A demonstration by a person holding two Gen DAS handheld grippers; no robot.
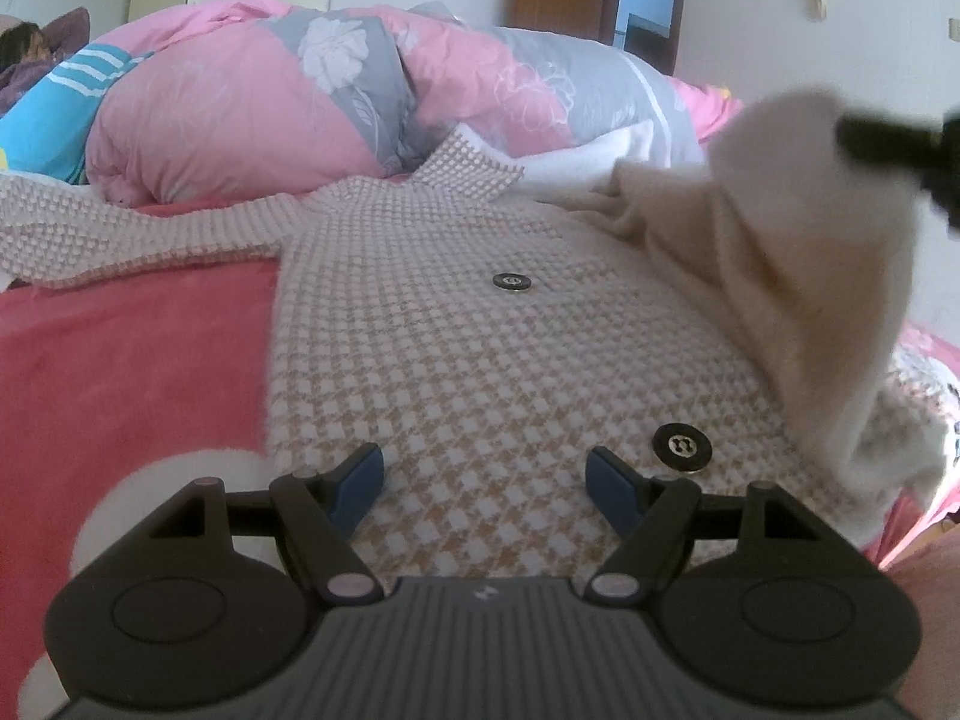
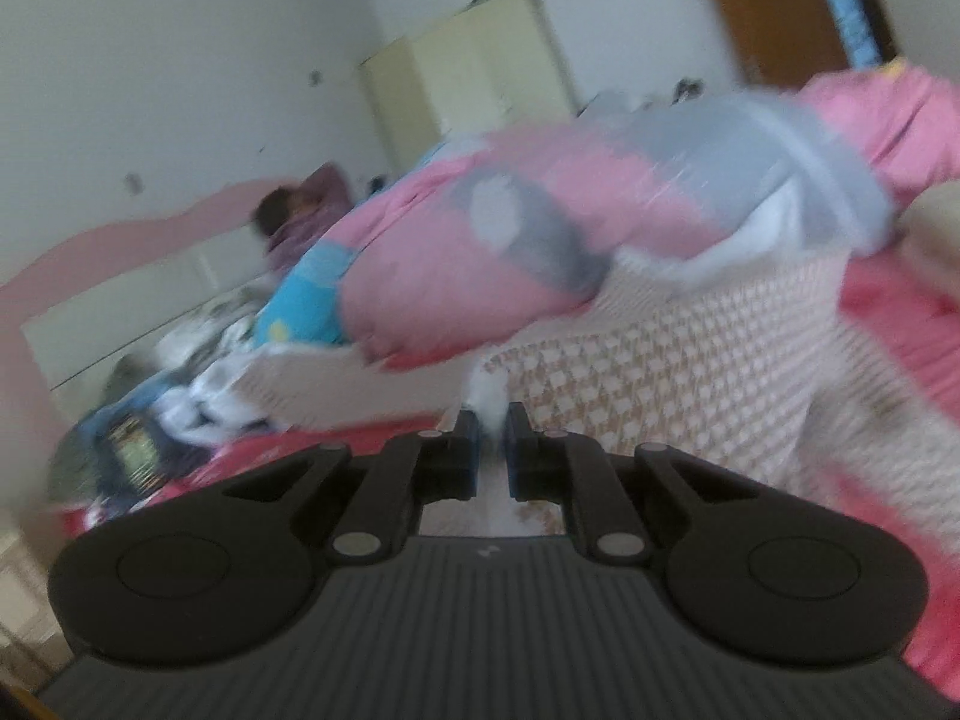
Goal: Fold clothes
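The left tool (image 1: pixel 486 483) hovers just above the lower part of a houndstooth cardigan (image 1: pixel 468 360), its blue-padded jaws standing wide apart with nothing between them. The cardigan, woven in beige and white, lies front-up on a bed with a red blanket (image 1: pixel 120 360). One sleeve stretches flat to the left. Two dark round buttons run up its middle: the near button (image 1: pixel 682 447) sits just beside the right jaw, and the far button (image 1: pixel 511 282) lies higher up the chest.

On the right side of the garment, a cream-coloured lining (image 1: pixel 780 252) is lifted off the bed, showing that this side is turned back. The right tool (image 2: pixel 492 441) has its jaws drawn together, clamped on a thin pinch of the cardigan's pale fabric; its own view is blurred. From the left wrist view, it appears only as a dark shape at the upper right edge, touching the raised cloth.

Behind the cardigan sits a bulky pink and grey floral duvet (image 1: pixel 288 96). A bright blue striped cloth (image 1: pixel 66 102) lies at the far left. A pale wardrobe (image 2: pixel 474 60) stands against the wall.
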